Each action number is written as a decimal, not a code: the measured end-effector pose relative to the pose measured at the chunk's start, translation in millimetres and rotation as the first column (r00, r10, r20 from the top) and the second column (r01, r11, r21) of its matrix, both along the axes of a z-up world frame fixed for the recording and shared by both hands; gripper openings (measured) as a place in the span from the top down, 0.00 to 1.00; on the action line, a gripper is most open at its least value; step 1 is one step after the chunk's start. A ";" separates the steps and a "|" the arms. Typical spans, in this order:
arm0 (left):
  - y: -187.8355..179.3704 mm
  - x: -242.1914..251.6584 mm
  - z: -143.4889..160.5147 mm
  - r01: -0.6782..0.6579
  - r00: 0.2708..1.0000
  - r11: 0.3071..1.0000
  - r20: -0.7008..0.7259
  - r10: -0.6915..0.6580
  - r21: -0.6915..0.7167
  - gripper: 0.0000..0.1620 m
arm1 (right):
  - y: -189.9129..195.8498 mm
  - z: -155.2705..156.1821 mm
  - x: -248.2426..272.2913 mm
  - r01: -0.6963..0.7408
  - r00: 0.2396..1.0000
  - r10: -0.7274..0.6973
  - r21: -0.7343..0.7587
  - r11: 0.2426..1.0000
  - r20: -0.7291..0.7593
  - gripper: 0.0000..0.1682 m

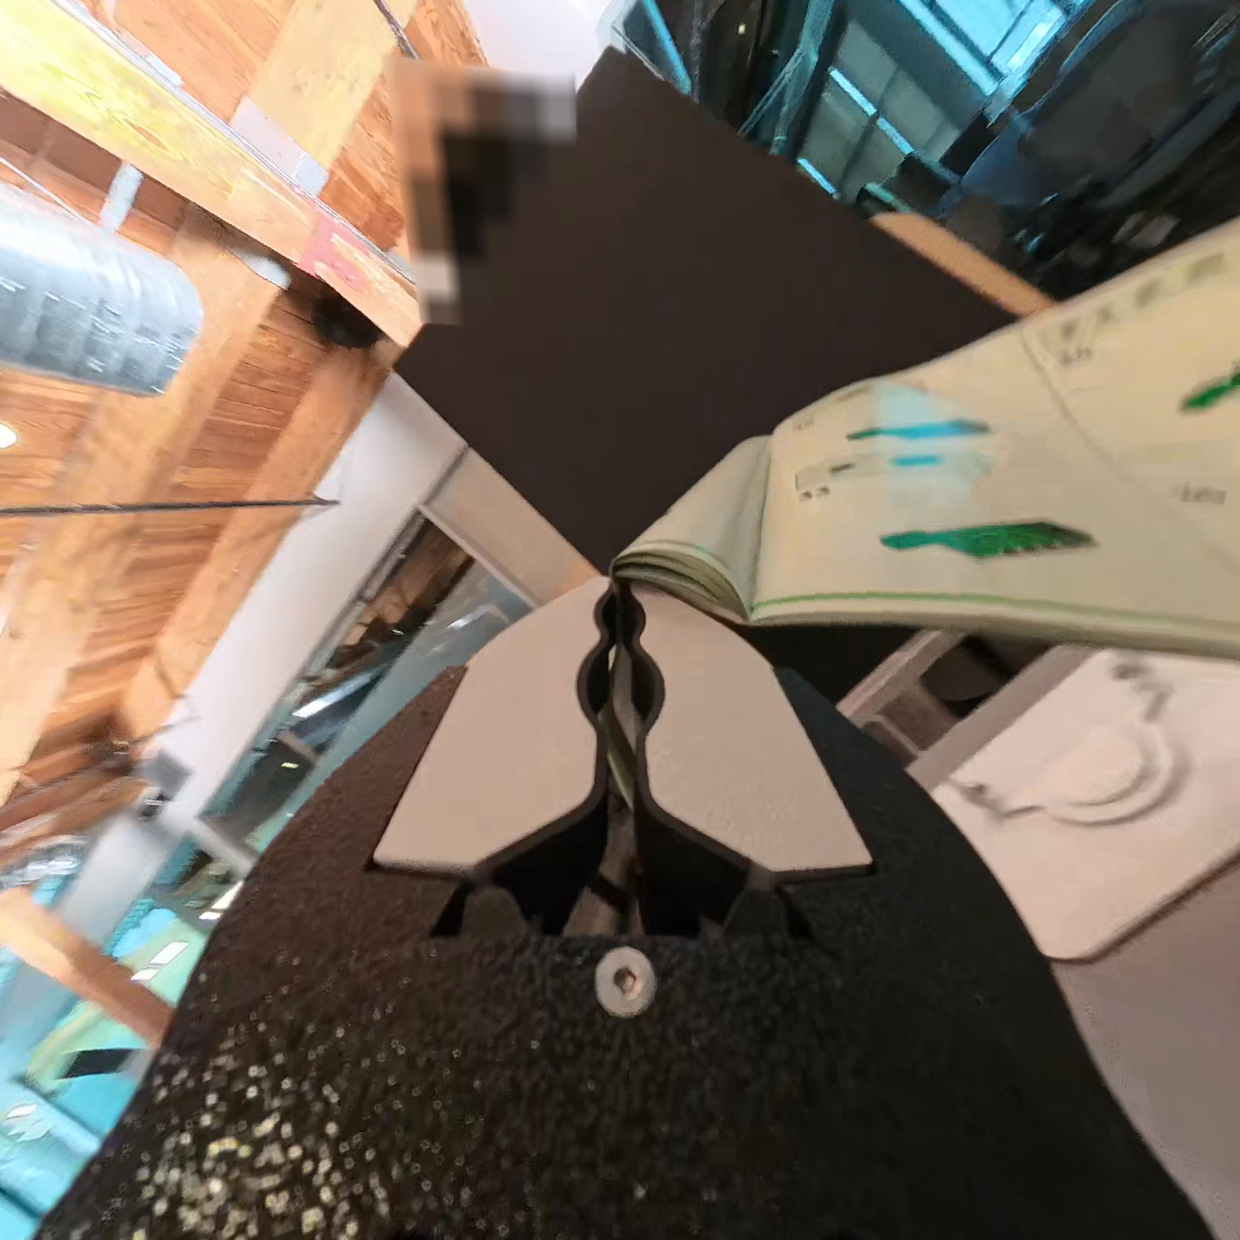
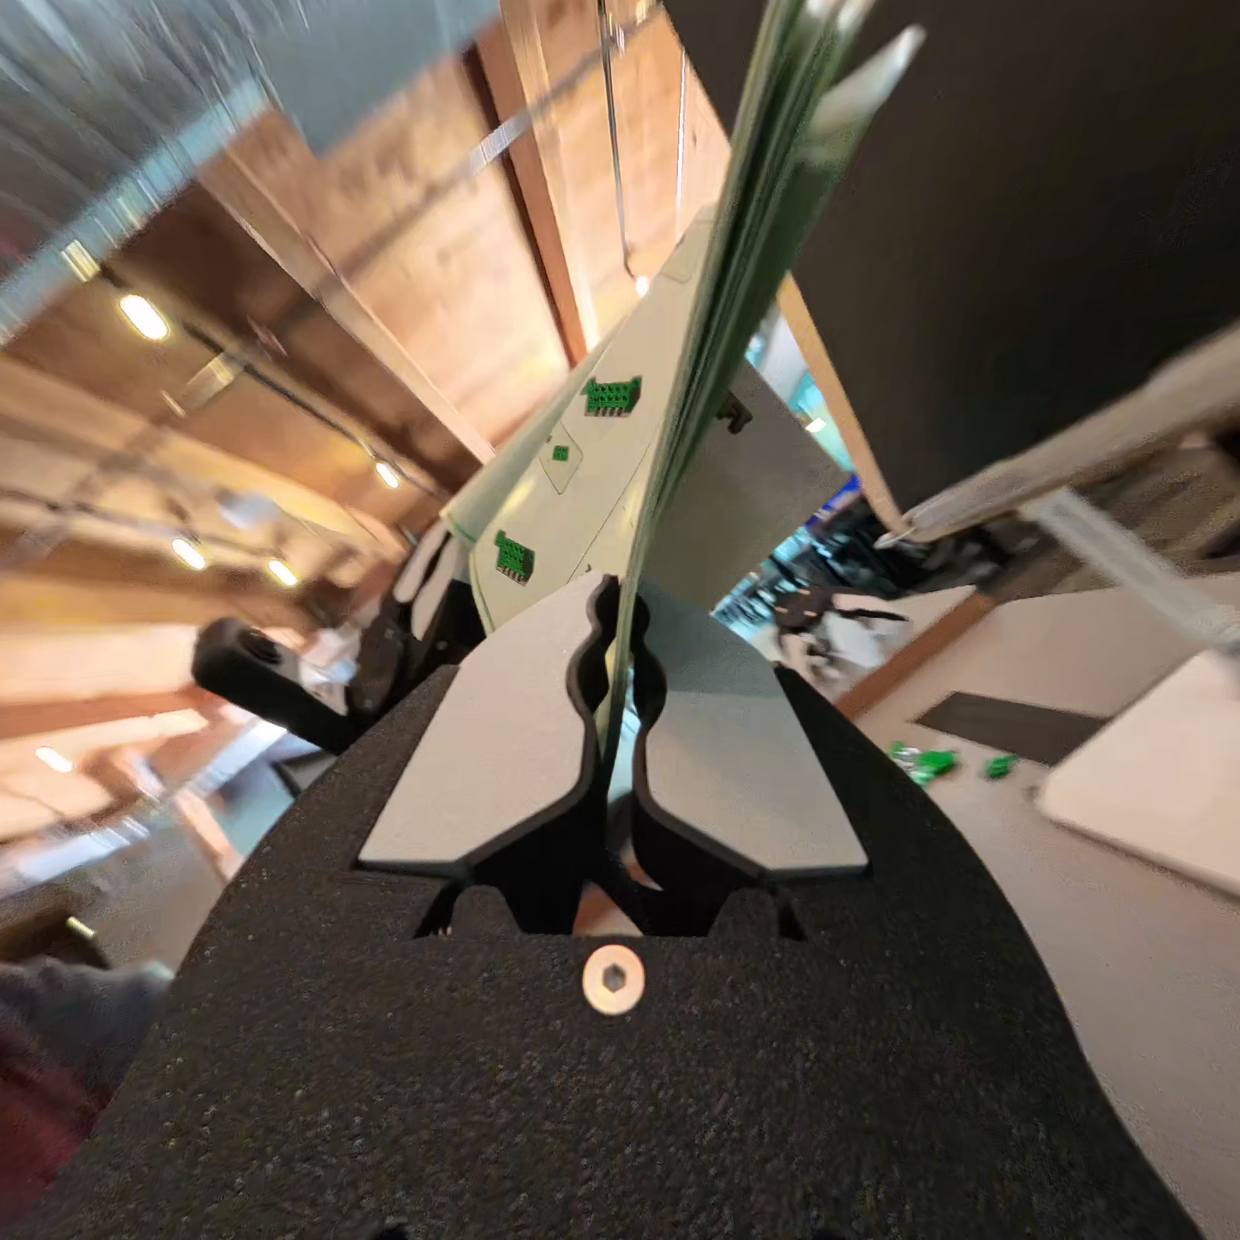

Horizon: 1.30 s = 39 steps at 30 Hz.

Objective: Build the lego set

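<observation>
Both grippers hold an open instruction booklet (image 1: 939,523) with pale green pages and green brick drawings, lifted in the air. My left gripper (image 1: 614,604) is shut on a lower corner of the booklet, and a sheaf of pages runs down between its pads. In the right wrist view the booklet (image 2: 604,470) stands edge-on. My right gripper (image 2: 623,604) is shut on a thin bunch of its pages. The left gripper (image 2: 429,584) also shows there, at the booklet's far corner.
Several loose green bricks (image 2: 929,761) lie on the grey table (image 2: 1073,1006) at the right, next to a white board (image 2: 1154,792). A white moulded tray (image 1: 1107,771) lies below the booklet. A dark panel (image 1: 637,335) stands behind.
</observation>
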<state>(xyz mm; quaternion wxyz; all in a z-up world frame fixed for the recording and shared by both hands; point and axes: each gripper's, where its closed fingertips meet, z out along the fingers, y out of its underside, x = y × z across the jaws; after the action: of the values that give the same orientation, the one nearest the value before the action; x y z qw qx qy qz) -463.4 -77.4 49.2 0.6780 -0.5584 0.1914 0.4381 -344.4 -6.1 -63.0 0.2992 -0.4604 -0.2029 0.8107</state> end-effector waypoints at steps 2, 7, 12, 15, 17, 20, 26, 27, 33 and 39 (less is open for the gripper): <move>-0.7 -9.9 2.9 -0.050 0.993 0.998 -0.104 0.055 0.046 1.00 | 16.2 18.8 -8.7 0.040 0.992 -0.062 0.202 0.979 0.106 0.99; 21.8 -37.9 4.7 -0.150 0.931 0.983 -0.319 0.177 0.108 1.00 | 70.5 70.4 -39.7 0.080 0.938 -0.270 0.626 0.776 0.215 0.99; 63.6 -77.4 -18.5 -0.271 0.862 0.962 -0.436 0.258 0.034 0.94 | 117.5 86.0 -73.2 0.065 0.858 -0.451 0.821 0.568 0.245 0.99; 81.1 -98.3 -44.9 -0.341 0.856 0.937 -0.439 0.275 -0.079 0.81 | 136.0 83.1 -82.8 0.091 0.830 -0.515 0.857 0.508 0.217 0.99; 84.1 -104.8 -62.3 -0.369 0.855 0.919 -0.440 0.275 -0.142 0.74 | 144.7 73.5 -86.7 0.084 0.803 -0.556 0.883 0.463 0.215 0.99; 79.5 -105.2 -84.3 -0.371 0.863 0.908 -0.434 0.259 -0.194 0.74 | 152.8 60.1 -88.5 0.115 0.769 -0.600 0.876 0.468 0.219 0.99; 69.4 -114.9 -122.7 -0.416 0.871 0.860 -0.402 0.284 -0.295 0.72 | 159.1 36.0 -82.2 0.187 0.676 -0.710 0.887 0.423 0.196 0.99; 67.4 -114.5 -125.9 -0.417 0.875 0.857 -0.391 0.287 -0.303 0.72 | 159.3 34.0 -80.6 0.203 0.664 -0.723 0.885 0.420 0.191 0.99; 49.5 -134.8 -144.5 -0.509 0.857 0.775 -0.305 0.415 -0.375 0.69 | 158.7 27.3 -76.4 0.255 0.618 -0.753 0.848 0.464 0.227 0.99; 11.3 -153.7 -145.0 -0.585 0.806 0.725 -0.166 0.568 -0.363 0.70 | 149.8 31.7 -85.1 0.259 0.648 -0.701 0.779 0.570 0.298 0.99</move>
<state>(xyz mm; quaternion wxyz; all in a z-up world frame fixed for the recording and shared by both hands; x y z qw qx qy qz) -617.1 -66.1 -95.8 0.3763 -0.7058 0.1077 0.5905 -429.5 143.7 -31.3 0.5881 -0.5801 -0.4212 0.3745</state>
